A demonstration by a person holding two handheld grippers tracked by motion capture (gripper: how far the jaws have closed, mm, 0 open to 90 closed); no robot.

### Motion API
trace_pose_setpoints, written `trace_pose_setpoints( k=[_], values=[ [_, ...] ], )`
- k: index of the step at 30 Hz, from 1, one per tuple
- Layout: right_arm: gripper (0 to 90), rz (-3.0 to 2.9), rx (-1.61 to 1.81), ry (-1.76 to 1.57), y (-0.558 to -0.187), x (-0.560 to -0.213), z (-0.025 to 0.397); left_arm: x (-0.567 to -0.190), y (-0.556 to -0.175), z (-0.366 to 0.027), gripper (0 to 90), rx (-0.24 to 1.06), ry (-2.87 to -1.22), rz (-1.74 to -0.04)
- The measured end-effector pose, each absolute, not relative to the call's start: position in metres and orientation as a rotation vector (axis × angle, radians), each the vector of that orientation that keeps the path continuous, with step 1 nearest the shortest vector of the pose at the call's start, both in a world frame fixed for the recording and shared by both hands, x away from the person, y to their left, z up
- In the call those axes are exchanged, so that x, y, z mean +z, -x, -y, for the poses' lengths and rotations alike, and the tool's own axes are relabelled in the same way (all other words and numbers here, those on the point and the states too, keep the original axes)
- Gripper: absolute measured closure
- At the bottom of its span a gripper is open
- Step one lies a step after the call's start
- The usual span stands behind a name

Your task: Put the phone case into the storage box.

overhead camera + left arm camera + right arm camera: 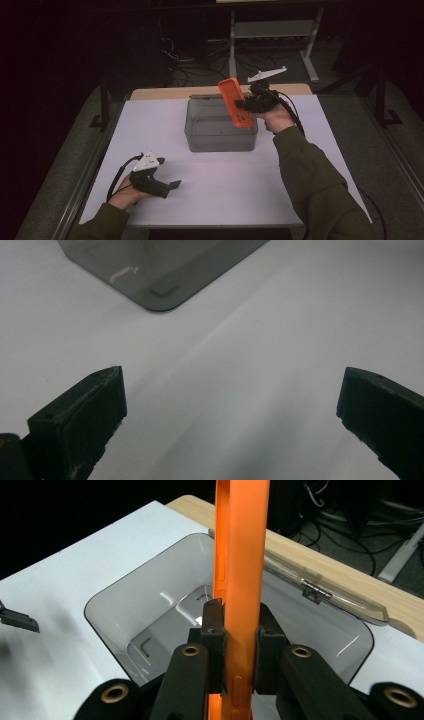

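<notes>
Two grippers in play, landmark is the grey bin (220, 131) sitting mid-table. Right gripper (243, 105) is clamped on an orange phone case (235, 101), held above the bin's right rim, tilted, top end leaning away to the bin's far-left side. In the right gripper view the case (241, 555) stands edge-on between the jaws, which pinch its two broad faces low down near one end; the bin's open mouth (107, 597) lies directly below and looks empty, its hinged clear lid (325, 592) folded back on the far side. Left gripper (172, 185) rests on the white table cover (225, 190) well in front-left of the bin, jaws spread wide with nothing between them; the left gripper view has a bin corner (160, 292) ahead. Likely step: dropping the case into the bin. Handling guess: case is light, thin-walled, probably a bit flexible and smooth, so a face-to-face pinch can bow it or let it pivot; the grip near the end leaves a long lever, a mid-body hold would be steadier. Not fragile, a short drop should be fine.
</notes>
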State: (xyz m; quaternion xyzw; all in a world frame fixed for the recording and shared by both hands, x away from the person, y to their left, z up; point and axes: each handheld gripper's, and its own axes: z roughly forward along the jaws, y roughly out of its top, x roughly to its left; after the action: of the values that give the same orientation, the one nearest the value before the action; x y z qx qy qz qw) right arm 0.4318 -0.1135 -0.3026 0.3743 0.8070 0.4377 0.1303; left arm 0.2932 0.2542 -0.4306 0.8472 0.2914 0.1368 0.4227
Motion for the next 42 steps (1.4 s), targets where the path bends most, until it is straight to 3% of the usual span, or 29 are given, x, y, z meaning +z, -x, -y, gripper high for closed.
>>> trace_pose_setpoints(
  k=[42],
  values=[
    [78.5, -2.592, 0.857, -1.159, -0.47, -0.306, 0.086, -0.431, -0.293, -0.255, 0.0, 0.338, -2.115, -0.735]
  ],
)
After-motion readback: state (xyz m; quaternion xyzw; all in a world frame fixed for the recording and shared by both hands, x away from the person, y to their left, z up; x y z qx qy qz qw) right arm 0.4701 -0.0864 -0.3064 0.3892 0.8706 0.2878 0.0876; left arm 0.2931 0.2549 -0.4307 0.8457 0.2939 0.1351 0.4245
